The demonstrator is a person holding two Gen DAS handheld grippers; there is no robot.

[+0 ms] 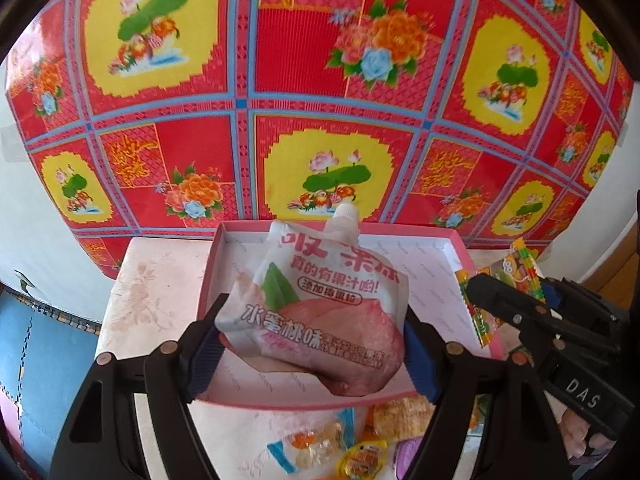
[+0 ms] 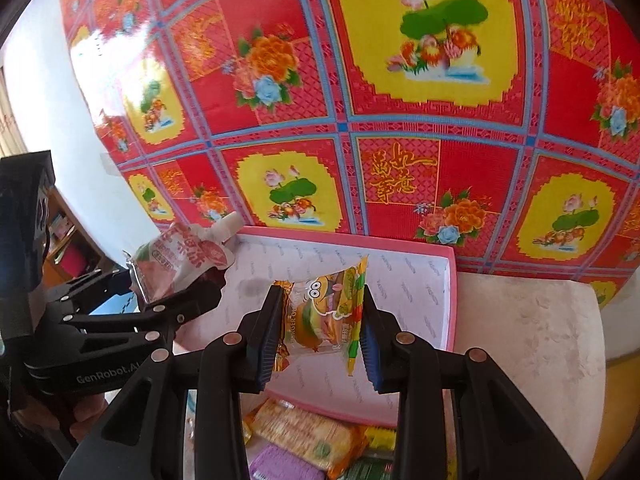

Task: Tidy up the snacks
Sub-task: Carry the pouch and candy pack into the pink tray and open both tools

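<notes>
Red floral cloth hangs behind the pale table (image 2: 540, 320). The left gripper (image 1: 312, 344) clamps the peach jelly pouch (image 1: 320, 304), the right gripper (image 2: 320, 332) the burger gummy packet (image 2: 324, 312), both above the pink box (image 2: 450, 300). Best lower each flat onto separate floor areas before releasing.

The left wrist view looks forward and slightly down along its fingers (image 1: 200, 344), close over the pink box (image 1: 456, 240) on the desk (image 1: 160, 280), facing the red floral cloth (image 1: 320, 100). The right wrist view faces the same way from further right. Both views share the box (image 2: 450, 280), the cloth (image 2: 320, 120) and each other's gripper.
</notes>
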